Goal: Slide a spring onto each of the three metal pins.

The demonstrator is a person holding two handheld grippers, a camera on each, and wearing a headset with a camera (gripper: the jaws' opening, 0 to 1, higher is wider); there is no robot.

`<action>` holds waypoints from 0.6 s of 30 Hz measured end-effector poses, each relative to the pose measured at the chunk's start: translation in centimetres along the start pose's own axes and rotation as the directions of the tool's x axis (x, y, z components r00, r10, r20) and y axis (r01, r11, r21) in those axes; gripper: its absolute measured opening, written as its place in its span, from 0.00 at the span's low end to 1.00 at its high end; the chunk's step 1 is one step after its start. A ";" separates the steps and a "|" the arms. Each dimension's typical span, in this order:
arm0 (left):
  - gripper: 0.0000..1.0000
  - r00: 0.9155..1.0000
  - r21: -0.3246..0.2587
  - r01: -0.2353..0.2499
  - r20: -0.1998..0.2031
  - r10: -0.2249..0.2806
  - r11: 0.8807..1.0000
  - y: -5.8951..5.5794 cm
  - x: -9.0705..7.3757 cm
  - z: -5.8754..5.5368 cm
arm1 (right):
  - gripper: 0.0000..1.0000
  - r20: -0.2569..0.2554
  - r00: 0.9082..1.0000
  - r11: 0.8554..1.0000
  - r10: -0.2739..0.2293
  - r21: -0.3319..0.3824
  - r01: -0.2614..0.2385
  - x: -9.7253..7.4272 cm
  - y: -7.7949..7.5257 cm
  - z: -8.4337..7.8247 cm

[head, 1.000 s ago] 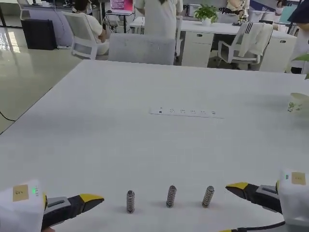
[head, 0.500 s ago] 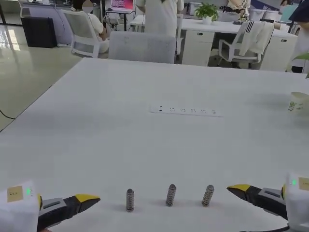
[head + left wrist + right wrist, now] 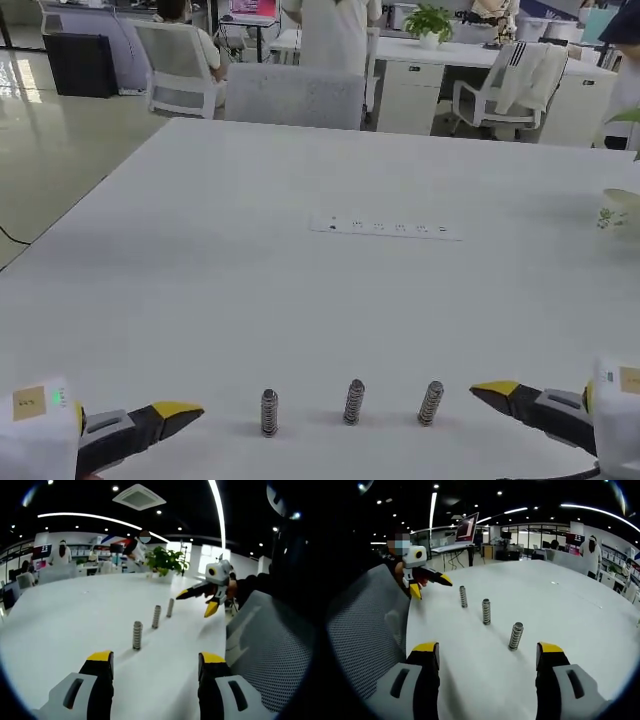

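Three springs are seen standing upright in a row on the white table (image 3: 300, 300), and the middle spring (image 3: 354, 402) is taken as the landmark. The left spring (image 3: 269, 413) stands on one side of it and the right spring (image 3: 431, 403) on the other, each near it but apart from it. The left gripper (image 3: 156, 657) is held beyond the left spring, well apart from the middle spring, with its jaws spread wide and nothing between them. The right gripper (image 3: 489, 650) is held beyond the right spring, likewise spread and empty. Both are pointed inward toward the middle spring. Whether a metal pin stands inside each coil cannot be told for sure at this size, though the upright stance suggests that each spring is already threaded. The springs are judged to be light and compliant along their length, with rounded wire that may slip under a hard pad. A slight lean is seen in the right spring. If one had to be taken, it would best be pinched lightly across the coils at mid-height, so that it is neither crushed nor flicked away.
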State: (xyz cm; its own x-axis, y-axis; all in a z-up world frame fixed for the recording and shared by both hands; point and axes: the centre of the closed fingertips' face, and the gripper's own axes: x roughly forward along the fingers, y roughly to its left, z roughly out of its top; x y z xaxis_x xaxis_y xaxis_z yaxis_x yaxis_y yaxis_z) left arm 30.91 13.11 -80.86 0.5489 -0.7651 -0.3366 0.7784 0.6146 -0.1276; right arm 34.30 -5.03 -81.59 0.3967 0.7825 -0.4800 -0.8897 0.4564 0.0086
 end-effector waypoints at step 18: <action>0.67 1.000 -0.004 0.006 -0.004 -0.006 1.000 0.0 0.1 -0.2 | 0.79 0.014 1.000 1.000 -0.014 0.001 0.014 -0.3 -0.3 0.0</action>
State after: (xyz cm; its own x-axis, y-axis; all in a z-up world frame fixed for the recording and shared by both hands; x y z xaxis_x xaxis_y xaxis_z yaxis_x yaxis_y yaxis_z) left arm 30.90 13.10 -81.05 0.5433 -0.7677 -0.3398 0.7804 0.6110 -0.1329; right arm 34.49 -5.43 -81.43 0.4122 0.7821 -0.4673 -0.8840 0.4675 0.0028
